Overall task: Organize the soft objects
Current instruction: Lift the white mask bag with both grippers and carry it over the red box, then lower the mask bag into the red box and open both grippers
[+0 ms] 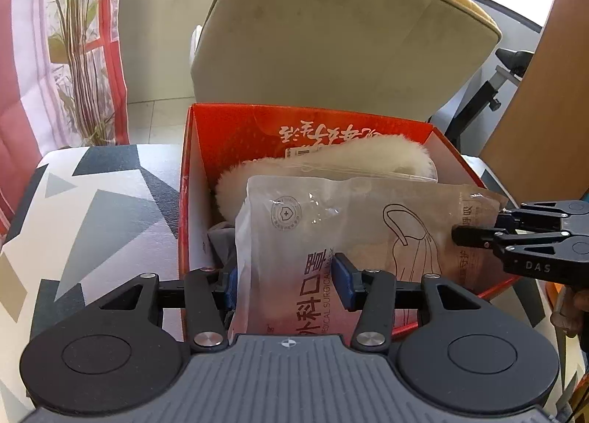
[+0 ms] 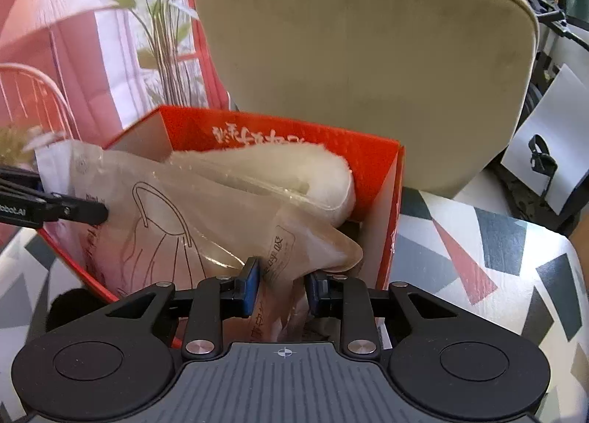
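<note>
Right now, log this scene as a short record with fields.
container: red box on patterned table
inside box: fluffy white item, mask packet standing in front of it
left gripper: pads against the packet's near end
right gripper: pinching the packet's other end
behind box: beige chair

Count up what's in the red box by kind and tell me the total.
Surgical mask packs: 1
White fluffy items in clear wrap: 1
Grey cloth pieces, mostly hidden: 1
Total: 3 visible in the red box; anything beneath them is hidden.
</note>
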Demonstrator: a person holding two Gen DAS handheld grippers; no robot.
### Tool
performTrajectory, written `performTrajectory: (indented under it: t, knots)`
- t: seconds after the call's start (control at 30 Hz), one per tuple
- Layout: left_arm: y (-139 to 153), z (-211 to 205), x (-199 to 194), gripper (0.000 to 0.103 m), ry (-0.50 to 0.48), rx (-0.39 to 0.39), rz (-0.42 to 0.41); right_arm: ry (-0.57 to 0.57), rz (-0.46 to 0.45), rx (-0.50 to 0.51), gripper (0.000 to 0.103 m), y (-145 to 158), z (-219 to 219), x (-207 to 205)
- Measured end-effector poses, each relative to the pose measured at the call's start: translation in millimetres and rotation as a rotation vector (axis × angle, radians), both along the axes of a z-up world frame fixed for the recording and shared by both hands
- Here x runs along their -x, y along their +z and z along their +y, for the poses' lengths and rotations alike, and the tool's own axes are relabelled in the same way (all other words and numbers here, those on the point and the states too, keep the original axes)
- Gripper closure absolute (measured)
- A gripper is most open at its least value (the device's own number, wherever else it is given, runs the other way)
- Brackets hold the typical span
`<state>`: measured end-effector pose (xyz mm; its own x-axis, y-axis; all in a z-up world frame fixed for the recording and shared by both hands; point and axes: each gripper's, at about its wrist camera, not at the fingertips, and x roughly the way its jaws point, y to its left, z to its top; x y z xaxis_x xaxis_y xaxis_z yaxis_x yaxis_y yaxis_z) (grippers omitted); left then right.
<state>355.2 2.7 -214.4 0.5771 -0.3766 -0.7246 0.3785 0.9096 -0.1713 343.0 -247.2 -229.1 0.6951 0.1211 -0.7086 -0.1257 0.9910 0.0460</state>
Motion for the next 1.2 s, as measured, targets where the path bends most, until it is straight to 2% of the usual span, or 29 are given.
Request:
performTrajectory:
  t: [0.33, 0.5, 0.63, 0.77, 0.83, 0.9, 1.0, 1.2]
  knots:
    - [-3, 1, -9, 0.050, -0.012, -0.014, 0.015, 0.035, 0.125, 0.132, 0.079, -8, 21, -34]
    - [17, 12, -2, 0.051, -0.032, -0.003, -0.029, 0.042, 0.169, 0.176, 0.080, -15, 24, -43]
    - [39, 18, 1, 0.067, -0.019, 0.024, -0.087, 0.043, 0.171, 0.199, 0.080, -18, 29, -45]
    - [52, 9, -2, 0.069, -0.035, 0.076, -0.110, 0.045, 0.169, 0.200, 0.080, -18, 29, -45]
    - [46, -3, -8, 0.069, -0.055, 0.070, -0.084, 0.048, 0.168, 0.201, 0.080, -18, 29, -44]
    - [32, -16, -19, 0.069, -0.076, 0.053, -0.020, 0.053, 0.167, 0.208, 0.080, -17, 31, -44]
    - [13, -28, -34, 0.069, -0.068, -0.011, 0.050, 0.061, 0.171, 0.214, 0.081, -17, 32, -45]
    - [0, -45, -50, 0.069, -0.087, -0.103, 0.098, 0.084, 0.183, 0.213, 0.081, -21, 31, -50]
